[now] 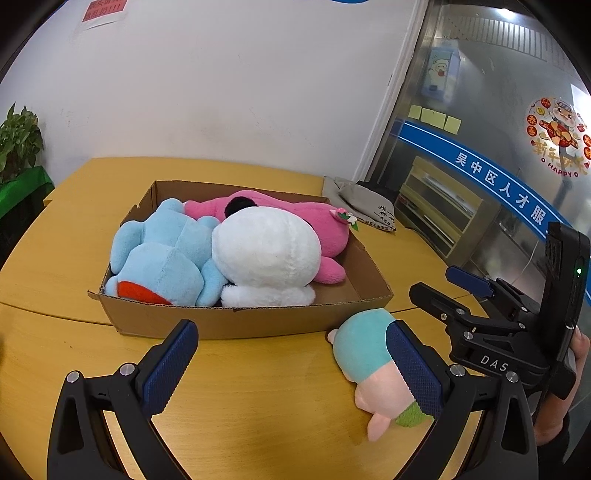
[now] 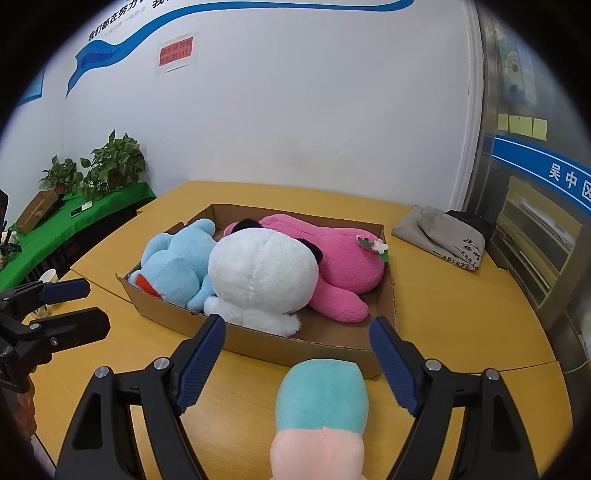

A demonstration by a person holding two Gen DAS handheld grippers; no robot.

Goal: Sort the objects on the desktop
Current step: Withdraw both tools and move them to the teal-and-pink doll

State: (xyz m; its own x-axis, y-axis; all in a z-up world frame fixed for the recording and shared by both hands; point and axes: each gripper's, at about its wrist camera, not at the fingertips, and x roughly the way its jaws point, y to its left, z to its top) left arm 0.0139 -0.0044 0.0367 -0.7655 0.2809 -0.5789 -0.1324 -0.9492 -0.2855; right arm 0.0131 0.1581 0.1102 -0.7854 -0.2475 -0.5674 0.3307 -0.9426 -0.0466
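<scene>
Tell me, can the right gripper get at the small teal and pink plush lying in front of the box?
Probably yes: the right gripper is open, and the teal and pink plush lies on the table between its fingers, uncovered.

White wall (image 2: 295, 110) with blue wave stripe (image 2: 221, 14) and red notice (image 2: 176, 53); potted plants (image 2: 110, 166) on green-covered side table (image 2: 74, 218) (left); glass partition (image 1: 498, 129), yellow sticky notes (image 1: 436, 118); wooden desk (image 2: 461, 314).

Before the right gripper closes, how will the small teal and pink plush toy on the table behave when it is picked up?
The teal and pink plush toy looks soft and stuffed, so it will probably squash between the pads rather than resist. It is likely light and may droop at its free end. Its fuzzy fabric should not slip much. The right gripper stands open around it.
</scene>
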